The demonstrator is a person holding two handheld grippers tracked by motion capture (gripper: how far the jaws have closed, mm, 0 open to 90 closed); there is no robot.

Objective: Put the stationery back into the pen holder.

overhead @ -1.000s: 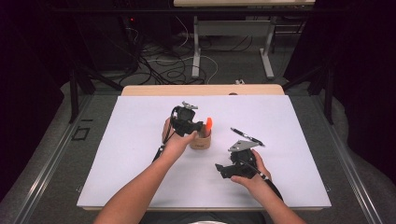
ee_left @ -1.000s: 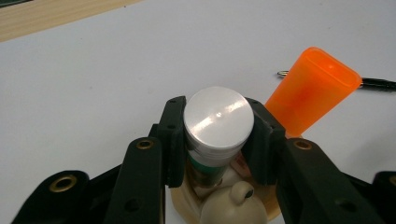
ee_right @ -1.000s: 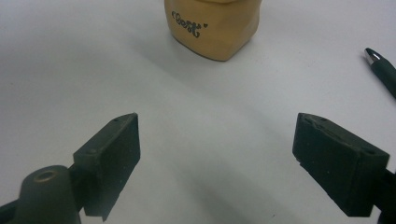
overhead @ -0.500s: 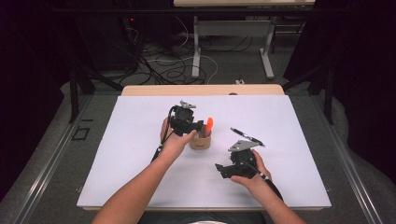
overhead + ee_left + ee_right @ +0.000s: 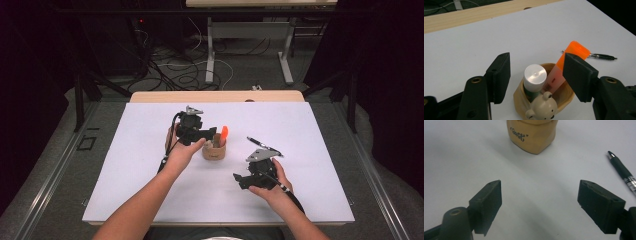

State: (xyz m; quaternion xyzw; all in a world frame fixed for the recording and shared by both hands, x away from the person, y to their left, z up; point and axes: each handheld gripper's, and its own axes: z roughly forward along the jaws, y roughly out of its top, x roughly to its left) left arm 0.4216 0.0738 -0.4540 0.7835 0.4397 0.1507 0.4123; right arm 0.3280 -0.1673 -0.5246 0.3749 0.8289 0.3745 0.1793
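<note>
Holder: I see the tan bear-faced pen cup [image 5: 544, 100] mid-table on the white sheet [image 5: 150, 165]
Contents: white-capped tube [image 5: 534, 77] upright, orange marker [image 5: 566, 62] leaning right
Left gripper [image 5: 536, 75]: my jaws have just been opening, apart around the tube and marker, pads pressing on nothing
Right gripper [image 5: 539, 207]: my jaws stand wide apart above bare sheet, having just closed a little
Pen [image 5: 264, 146]: black, lying just beyond my right gripper

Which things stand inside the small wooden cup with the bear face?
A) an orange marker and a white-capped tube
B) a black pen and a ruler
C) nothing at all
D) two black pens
A: the left gripper view shows the orange marker leaning beside the white-capped tube in the cup.
</note>
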